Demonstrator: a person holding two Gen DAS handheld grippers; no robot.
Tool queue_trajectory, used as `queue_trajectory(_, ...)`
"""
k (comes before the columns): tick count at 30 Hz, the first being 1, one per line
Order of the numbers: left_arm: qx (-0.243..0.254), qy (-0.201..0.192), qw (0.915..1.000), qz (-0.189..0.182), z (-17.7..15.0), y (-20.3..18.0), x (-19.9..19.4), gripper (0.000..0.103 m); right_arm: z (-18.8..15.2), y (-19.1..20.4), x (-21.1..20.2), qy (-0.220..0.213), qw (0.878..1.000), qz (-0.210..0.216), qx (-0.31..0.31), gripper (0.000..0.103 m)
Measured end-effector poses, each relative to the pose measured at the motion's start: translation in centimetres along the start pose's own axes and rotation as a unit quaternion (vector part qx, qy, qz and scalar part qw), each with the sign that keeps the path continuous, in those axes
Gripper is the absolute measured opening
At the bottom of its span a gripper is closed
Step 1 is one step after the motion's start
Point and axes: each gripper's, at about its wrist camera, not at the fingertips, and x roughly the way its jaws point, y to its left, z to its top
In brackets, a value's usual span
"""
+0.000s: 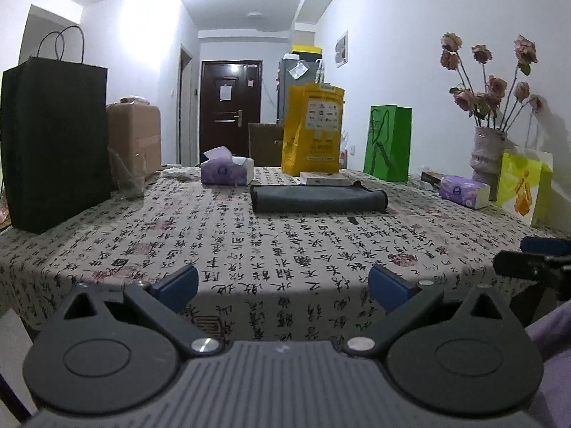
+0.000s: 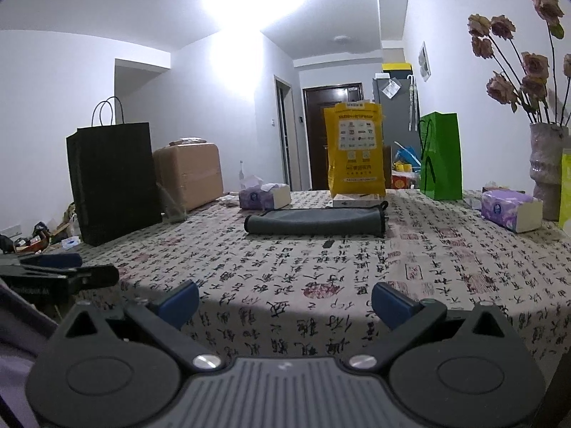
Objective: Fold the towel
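A dark grey towel lies folded into a long flat strip on the calligraphy-print tablecloth, toward the far middle of the table; it also shows in the right wrist view. My left gripper is open and empty at the near table edge, well short of the towel. My right gripper is open and empty, also at the near edge. The right gripper's fingers show at the right edge of the left wrist view, and the left gripper's fingers at the left edge of the right wrist view.
Around the towel stand a black paper bag, a cardboard box, a purple tissue pack, a yellow bag, a green bag, a second tissue pack and a vase of dried roses. A small dark tag lies before the towel.
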Motion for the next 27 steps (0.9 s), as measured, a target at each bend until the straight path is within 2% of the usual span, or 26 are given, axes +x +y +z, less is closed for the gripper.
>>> queue_trajectory(27, 0.005, -0.001, 1.0000, -0.003, 0.05, -0.36, -0.15, 0.103, -0.19, 0.19, 0.04, 0.003, 1.000, 0.003, 0.001, 0.103)
